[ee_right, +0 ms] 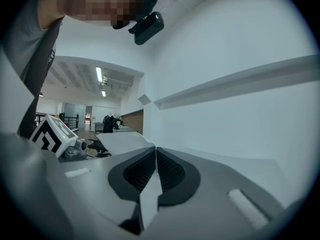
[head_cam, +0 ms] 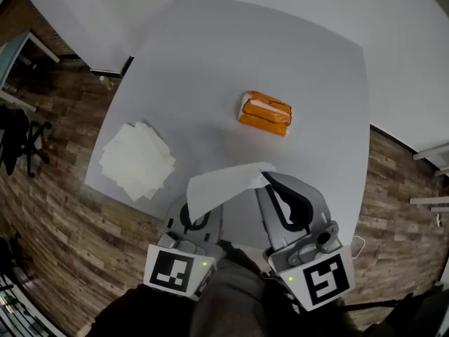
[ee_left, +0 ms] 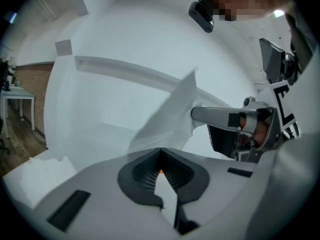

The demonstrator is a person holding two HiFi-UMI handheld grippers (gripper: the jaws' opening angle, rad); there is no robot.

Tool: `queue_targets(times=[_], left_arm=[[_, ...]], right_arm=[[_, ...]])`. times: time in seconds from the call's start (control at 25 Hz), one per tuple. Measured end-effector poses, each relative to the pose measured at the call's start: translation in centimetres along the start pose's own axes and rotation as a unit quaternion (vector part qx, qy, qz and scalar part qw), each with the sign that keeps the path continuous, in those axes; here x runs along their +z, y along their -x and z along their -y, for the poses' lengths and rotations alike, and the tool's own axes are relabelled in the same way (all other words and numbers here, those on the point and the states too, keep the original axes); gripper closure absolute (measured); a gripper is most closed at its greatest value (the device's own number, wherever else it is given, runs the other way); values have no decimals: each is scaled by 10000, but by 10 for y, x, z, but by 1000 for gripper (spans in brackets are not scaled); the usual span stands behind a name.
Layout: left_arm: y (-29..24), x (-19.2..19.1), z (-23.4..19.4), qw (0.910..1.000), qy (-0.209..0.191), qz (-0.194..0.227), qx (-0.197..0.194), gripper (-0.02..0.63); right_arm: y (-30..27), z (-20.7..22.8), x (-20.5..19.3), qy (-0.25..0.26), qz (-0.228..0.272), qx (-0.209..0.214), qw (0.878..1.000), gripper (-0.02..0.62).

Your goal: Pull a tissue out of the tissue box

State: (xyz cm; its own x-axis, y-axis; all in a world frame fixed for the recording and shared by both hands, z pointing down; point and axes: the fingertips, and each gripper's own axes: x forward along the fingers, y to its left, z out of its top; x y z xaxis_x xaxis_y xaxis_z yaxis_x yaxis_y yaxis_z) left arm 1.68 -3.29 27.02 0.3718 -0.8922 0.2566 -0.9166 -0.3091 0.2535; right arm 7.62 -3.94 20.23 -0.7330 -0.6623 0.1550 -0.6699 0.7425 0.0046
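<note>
Bench: grey bench over wood floor; tissue box mid-bench.
Tissue: the tissue hangs free near the front edge.
Tongs: left tongs and right tongs both clench its edges.
Handling: probably light, limp and easily torn; best held by the edges.

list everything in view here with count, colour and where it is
table: one, grey, fills the middle of the head view
tissue pack: one, orange, on the table, right of centre
loose tissues: one pile, white, by the table's left edge
pulled tissue: one, white, held up between the two grippers
floor: brown wood pattern, around the table
office chair: one, black, on the floor at far left
left gripper: one, grey, fingers shut on the pulled tissue
right gripper: one, grey, fingers shut on the pulled tissue
</note>
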Motion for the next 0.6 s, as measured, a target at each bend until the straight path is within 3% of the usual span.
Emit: queue_targets(times=[0.2,0.44,0.6], left_arm=[[63,9,-43,9976,57,172,671,606],[112,25,-117,9909,41,429,1274,606],[139,46,-170,9868,30,586,1511,606]], right_arm=[[-41,-51,-4,82,-174,521,9985,589],[-133,-102,-15,223,-482,959,9940,589],[-192,-121,28,553,14,841,9949,590]])
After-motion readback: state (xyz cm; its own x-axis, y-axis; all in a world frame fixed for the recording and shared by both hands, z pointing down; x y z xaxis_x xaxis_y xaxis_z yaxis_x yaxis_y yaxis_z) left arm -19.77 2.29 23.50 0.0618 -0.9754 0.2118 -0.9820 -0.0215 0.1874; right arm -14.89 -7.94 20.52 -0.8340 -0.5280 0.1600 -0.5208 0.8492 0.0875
